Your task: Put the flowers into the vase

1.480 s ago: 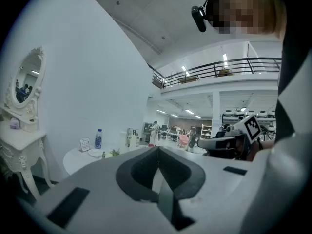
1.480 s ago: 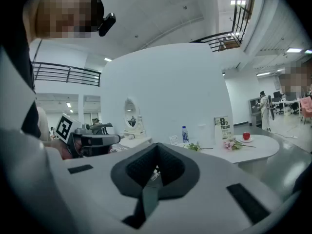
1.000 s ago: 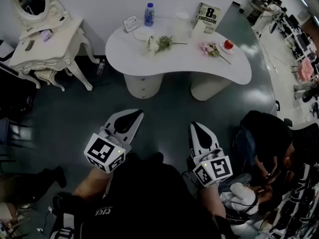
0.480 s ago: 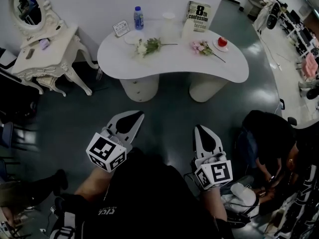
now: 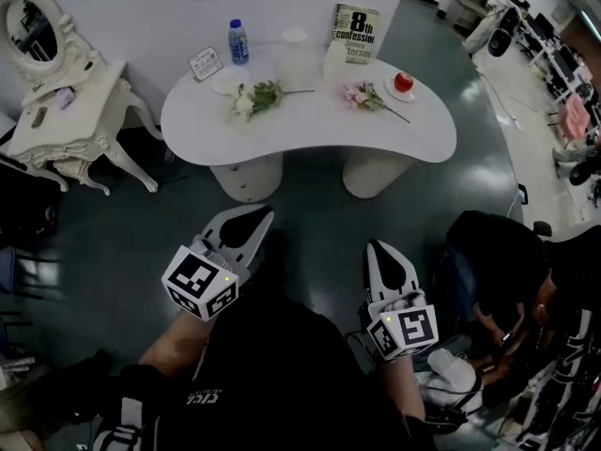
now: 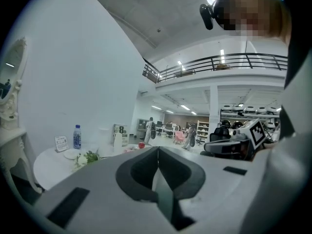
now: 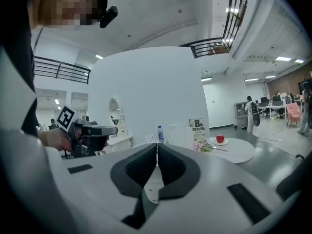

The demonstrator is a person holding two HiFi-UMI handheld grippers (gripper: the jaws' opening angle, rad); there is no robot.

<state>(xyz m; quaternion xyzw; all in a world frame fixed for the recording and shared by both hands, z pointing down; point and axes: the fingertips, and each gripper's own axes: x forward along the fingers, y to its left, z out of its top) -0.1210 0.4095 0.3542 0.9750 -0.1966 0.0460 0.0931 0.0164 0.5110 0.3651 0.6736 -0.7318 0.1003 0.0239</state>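
Observation:
A white kidney-shaped table (image 5: 310, 125) stands ahead across the dark floor. A bunch of white flowers (image 5: 249, 99) lies on its left half and a pink bunch (image 5: 362, 95) on its right half. A pale white vase (image 5: 295, 53) stands at the back, between them. My left gripper (image 5: 248, 218) and right gripper (image 5: 377, 246) are both shut and empty, held over the floor well short of the table. The left gripper view shows the shut left gripper (image 6: 157, 149) and the white flowers (image 6: 87, 158) far off. The right gripper view shows the shut right gripper (image 7: 157, 144) and the pink flowers (image 7: 204, 146).
On the table also stand a water bottle (image 5: 238, 42), a small sign (image 5: 204, 62), a book (image 5: 355, 31) and a red apple on a saucer (image 5: 404, 83). A white vanity with an oval mirror (image 5: 56, 111) is at the left. A person in black (image 5: 502, 261) crouches at the right.
The table has slid left in the head view and come a little nearer. Both grippers stay shut and keep their places in the frame.

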